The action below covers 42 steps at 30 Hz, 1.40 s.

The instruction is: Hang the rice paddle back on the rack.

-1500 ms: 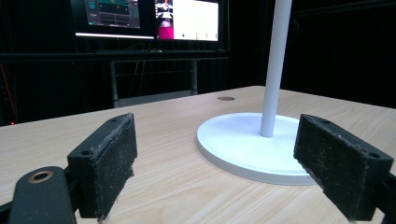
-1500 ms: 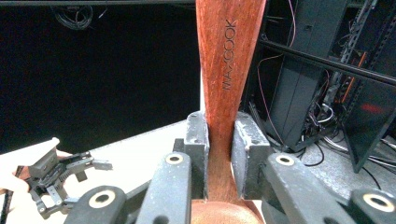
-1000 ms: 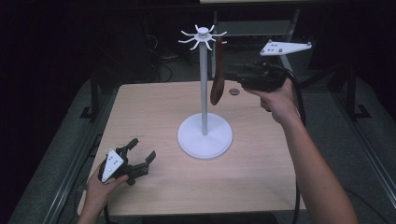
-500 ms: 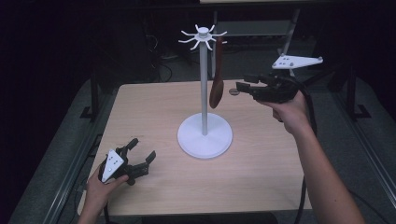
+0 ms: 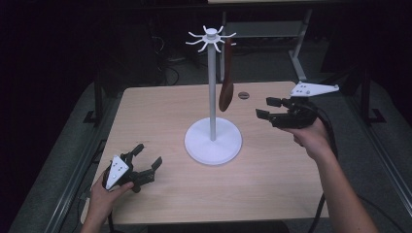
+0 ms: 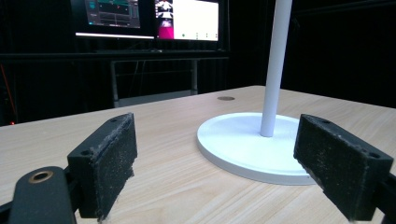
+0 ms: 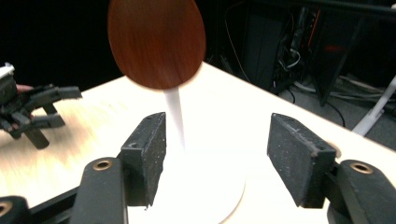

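The brown wooden spoon (image 5: 226,92) hangs from the white stand (image 5: 213,141) at mid-table (image 5: 160,111), just right of its pole. The right hand-held gripper (image 5: 266,108), jaws just spreading and empty, hovers right of the stand; its own view has the pole behind the spoon's bowl. The left hand-held gripper (image 5: 145,162) rests spread and empty, front-left of the stand.

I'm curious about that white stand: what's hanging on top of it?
A brown wooden spoon hangs bowl-down from one hook of the white stand, beside its pole. The other hooks look bare. The spoon's handle tip at the hook is too small to make out.
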### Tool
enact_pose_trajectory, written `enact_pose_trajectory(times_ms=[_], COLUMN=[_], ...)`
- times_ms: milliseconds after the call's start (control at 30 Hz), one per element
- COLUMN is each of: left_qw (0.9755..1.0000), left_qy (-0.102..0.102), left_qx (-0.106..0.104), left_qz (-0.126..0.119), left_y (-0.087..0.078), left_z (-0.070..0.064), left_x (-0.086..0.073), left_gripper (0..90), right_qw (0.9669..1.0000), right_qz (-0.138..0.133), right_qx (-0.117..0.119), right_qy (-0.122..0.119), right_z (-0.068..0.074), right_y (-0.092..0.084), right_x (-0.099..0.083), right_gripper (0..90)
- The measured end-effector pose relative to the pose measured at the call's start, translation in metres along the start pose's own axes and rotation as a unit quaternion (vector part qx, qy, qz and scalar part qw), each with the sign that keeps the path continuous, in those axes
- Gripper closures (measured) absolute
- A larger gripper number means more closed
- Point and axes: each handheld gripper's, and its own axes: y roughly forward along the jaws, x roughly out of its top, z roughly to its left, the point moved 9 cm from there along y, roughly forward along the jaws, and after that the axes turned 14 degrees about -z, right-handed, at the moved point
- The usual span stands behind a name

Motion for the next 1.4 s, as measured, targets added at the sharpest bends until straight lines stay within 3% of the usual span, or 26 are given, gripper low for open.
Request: enact_pose_trajectory(times_ms=[433,733,1400], left_qw=[1.0000,1.0000,1.0000], left_qy=[-0.002,-0.003,-0.005], left_qx=[0.000,0.001,0.001], left_qz=[-0.002,-0.002,-0.003], left_y=[0.000,0.000,0.001], left_z=[0.000,0.000,-0.001], left_x=[0.000,0.000,0.000], left_gripper=[12.9,12.9,12.9], right_qw=[0.9995,0.9980,0.9921], right_qz=[0.021,0.040,0.077], right_qx=[-0.015,-0.035,-0.092], right_qy=[0.017,0.032,0.036], right_z=[-0.008,-0.012,-0.014], right_y=[-0.019,-0.035,-0.069], right_x=[-0.049,-0.091,-0.158], right_gripper=[28.8,18.1,14.2])
